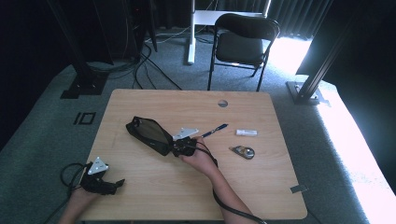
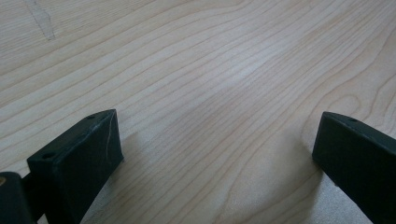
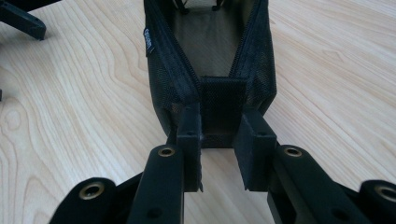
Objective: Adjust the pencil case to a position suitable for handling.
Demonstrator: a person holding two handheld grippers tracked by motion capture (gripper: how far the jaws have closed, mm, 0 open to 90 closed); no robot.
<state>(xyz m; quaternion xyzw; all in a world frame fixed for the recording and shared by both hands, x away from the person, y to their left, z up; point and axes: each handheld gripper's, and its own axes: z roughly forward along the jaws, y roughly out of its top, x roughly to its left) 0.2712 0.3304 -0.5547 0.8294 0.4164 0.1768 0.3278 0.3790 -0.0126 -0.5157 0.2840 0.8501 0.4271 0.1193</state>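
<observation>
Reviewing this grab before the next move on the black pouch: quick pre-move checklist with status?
1. Right gripper clamped on pencil pouch end tab: ok.
2. Pouch unzipped, mouth open: ok.
3. Left gripper open, over bare table: ok.
4. Pen, eraser, correction tape lying apart from the pouch: ok.
5. Pouch contents: cannot tell.

A pale wooden counter point(image 1: 154, 186) carries a black mesh pouch point(image 1: 148, 134) near its middle (zip open), a blue pen point(image 1: 215, 130) beside it, then a white eraser point(image 1: 246, 132) and a correction-tape roller point(image 1: 243, 151) toward the right edge.
</observation>
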